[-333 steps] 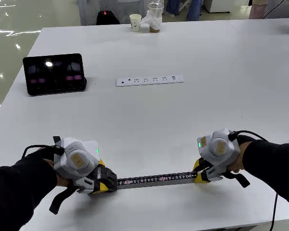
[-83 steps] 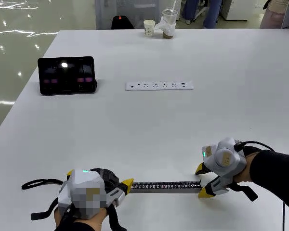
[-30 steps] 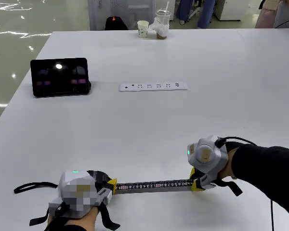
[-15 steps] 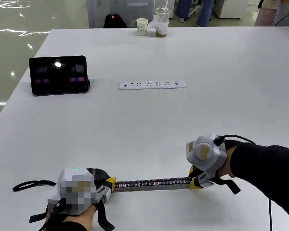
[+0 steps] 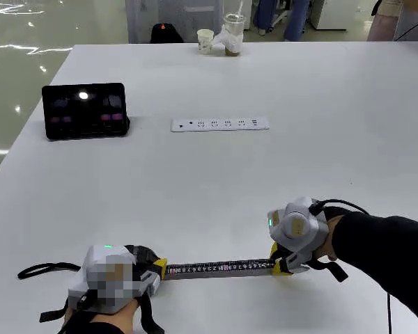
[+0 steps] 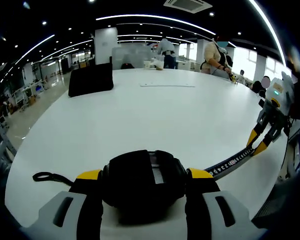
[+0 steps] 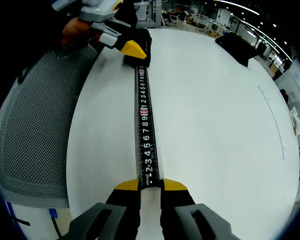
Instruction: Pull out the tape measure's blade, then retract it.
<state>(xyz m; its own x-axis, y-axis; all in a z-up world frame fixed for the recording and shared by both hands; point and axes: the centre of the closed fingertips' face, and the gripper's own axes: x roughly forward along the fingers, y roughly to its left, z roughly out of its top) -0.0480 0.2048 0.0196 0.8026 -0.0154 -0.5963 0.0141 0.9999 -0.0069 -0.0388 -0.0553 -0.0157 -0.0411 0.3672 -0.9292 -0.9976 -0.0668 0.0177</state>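
L gripper (image 5: 153,268) sits at the near-left of the table (image 5: 265,174), jaws pressed onto the black case (image 5: 141,256). In the left gripper view the case (image 6: 142,180) lies between the two yellow tips and touches both. Its black strap (image 5: 45,268) trails off to the left on the tabletop.

The blade (image 5: 219,266) is out and lies flat on the table, running straight from the case to R gripper (image 5: 275,263). In the right gripper view the numbers face up and count upward away from the tips toward the case (image 7: 142,40). R gripper (image 7: 150,185) has its jaws pinched on the blade's (image 7: 144,125) end, w/ yellow tips tight on either side. It also shows at the right of the left gripper view (image 6: 257,142), at the far end of the blade (image 6: 230,164).

Containers stand at the far edge:
- Paper cup (image 5: 205,40), upright; can't tell what's in it.
- Clear plastic cup (image 5: 231,28) just beside it, w/ something brownish low down and a crumpled white bag around it.

Mid-table there's a white power strip (image 5: 219,124). A dark tablet (image 5: 85,110) stands propped to its left, well apart from the blade.
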